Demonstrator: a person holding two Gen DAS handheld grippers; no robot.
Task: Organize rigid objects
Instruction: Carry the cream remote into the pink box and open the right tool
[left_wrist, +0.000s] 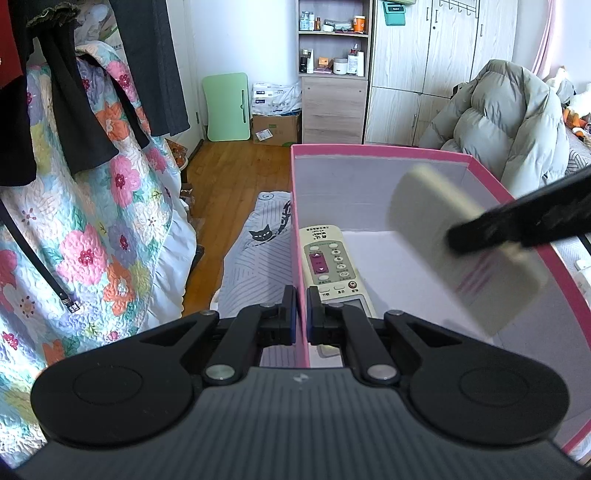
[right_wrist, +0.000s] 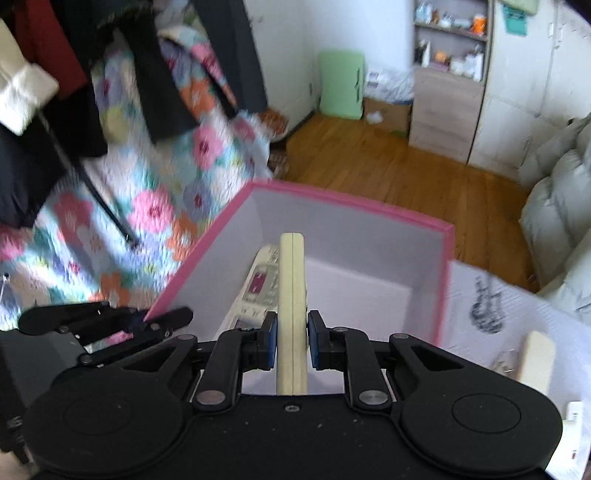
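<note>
Pink box (left_wrist: 373, 151) with pale inner walls, clamped at its near wall by the left gripper (left_wrist: 301, 314), fingers together on the thin cardboard. Inside the box, along that wall, one cream remote (left_wrist: 330, 264) with buttons. Above the box, a second cream remote (right_wrist: 291, 295), flat and rigid, edge-on, pinched by the fingers (right_wrist: 271, 341) of the right gripper (right_wrist: 291, 341). Risk, probably: released from this height, hard landing on the remote inside, or box shifting if the left grip slips.
</note>
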